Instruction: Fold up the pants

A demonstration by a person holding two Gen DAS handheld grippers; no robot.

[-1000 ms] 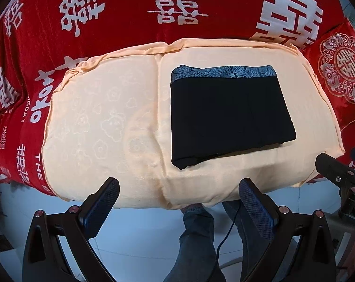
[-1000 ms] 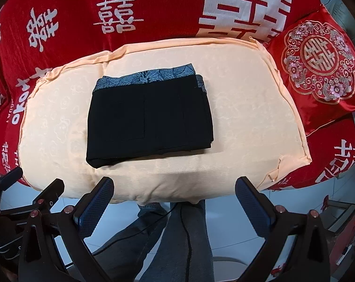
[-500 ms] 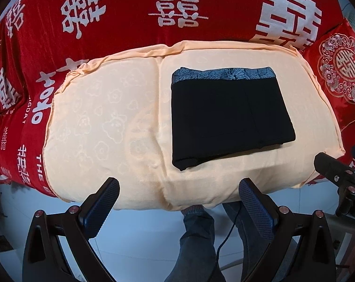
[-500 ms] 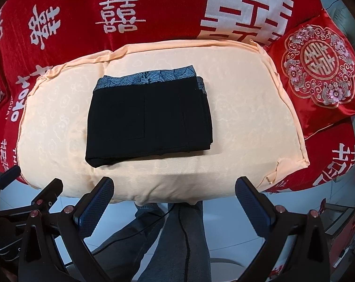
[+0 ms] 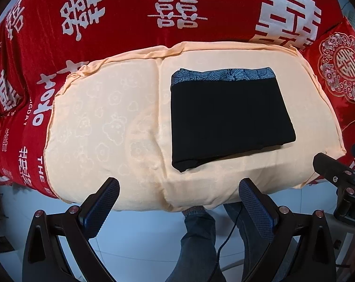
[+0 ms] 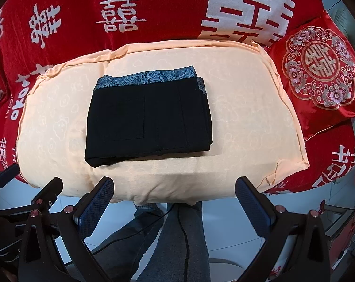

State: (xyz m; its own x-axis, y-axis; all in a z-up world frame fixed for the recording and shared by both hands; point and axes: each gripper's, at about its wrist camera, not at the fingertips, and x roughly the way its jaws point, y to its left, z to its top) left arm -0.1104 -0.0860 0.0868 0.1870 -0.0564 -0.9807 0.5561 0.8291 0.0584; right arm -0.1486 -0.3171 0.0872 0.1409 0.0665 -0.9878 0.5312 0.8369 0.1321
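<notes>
Black pants lie folded into a compact rectangle on the peach cushion, with a grey-blue patterned waistband along the far edge. They also show in the right wrist view, where a back pocket is visible. My left gripper is open and empty, held off the cushion's near edge, left of the pants. My right gripper is open and empty, also back from the near edge, in front of the pants. Neither touches the cloth.
The peach cushion sits on a red sofa cover with white characters. A red embroidered pillow leans at the right. My legs in jeans and a black cable stand on the pale floor below.
Both grippers have drifted very slightly; the pants lie unchanged.
</notes>
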